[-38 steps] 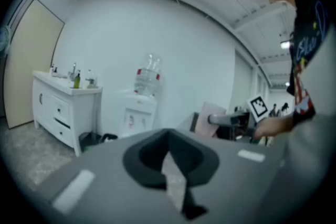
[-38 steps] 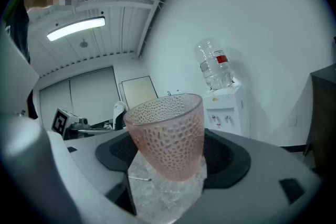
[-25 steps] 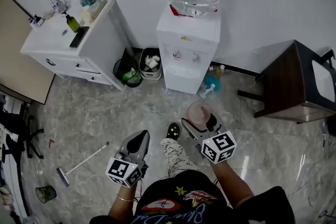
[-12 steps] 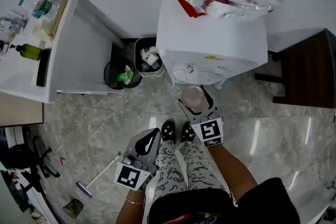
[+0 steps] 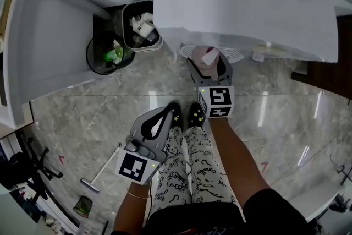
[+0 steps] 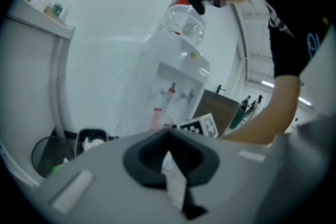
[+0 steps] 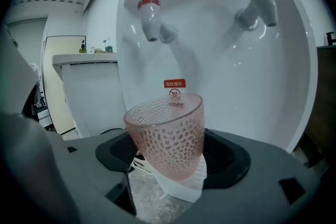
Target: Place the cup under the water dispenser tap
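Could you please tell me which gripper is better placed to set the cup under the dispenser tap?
Right. The right gripper holds the pink cup in the water dispenser's recess, just below the red tap. The left gripper is shut and empty, back beside the person's leg.

We look down on a glossy grey marble floor (image 5: 82, 113) streaked with reflected light. A white cabinet (image 5: 49, 47) fills the upper left, a round black bin (image 5: 96, 63) and a rectangular bin (image 5: 126, 22) just beside it. Dark wooden furniture (image 5: 330, 77) edges the right.
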